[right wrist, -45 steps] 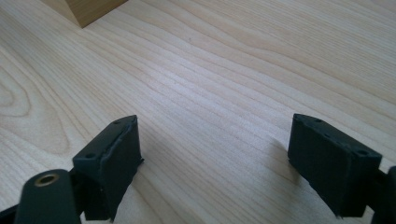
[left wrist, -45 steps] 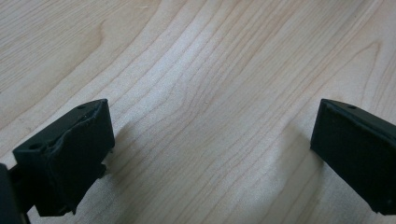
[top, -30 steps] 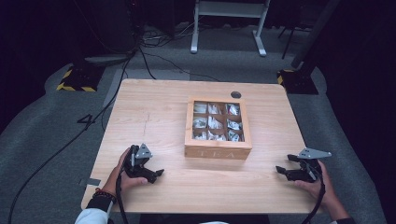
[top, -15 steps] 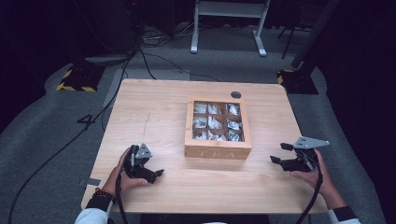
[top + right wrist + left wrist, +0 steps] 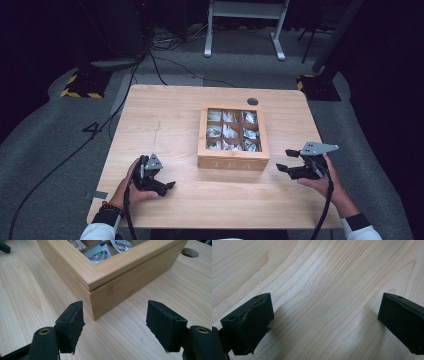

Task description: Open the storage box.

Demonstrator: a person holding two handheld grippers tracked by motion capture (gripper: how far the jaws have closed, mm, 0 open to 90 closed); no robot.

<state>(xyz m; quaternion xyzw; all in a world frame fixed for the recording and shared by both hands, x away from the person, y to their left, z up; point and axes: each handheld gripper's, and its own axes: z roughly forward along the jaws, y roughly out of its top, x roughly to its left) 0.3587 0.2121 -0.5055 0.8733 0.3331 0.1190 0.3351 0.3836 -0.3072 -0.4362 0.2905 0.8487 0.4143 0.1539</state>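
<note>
On the wooden table (image 5: 165,120), a tea box (image 5: 233,162) sits near centre, long axis running twelve to six. The right gripper (image 5: 288,161), jaws apart and just been closing, is at its four o'clock corner, nothing between. The left gripper (image 5: 167,188) rests released.

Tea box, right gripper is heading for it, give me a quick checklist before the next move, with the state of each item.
1. Lid of tea box closed and flush: ok.
2. Right gripper jaws apart, nothing between them, though they have just been closing: ok.
3. Box corner lined up ahead of the right jaws: ok.
4. Left gripper open, low by the table, off the box: ok.
5. Latch or hinge side of the lid: cannot tell.
</note>
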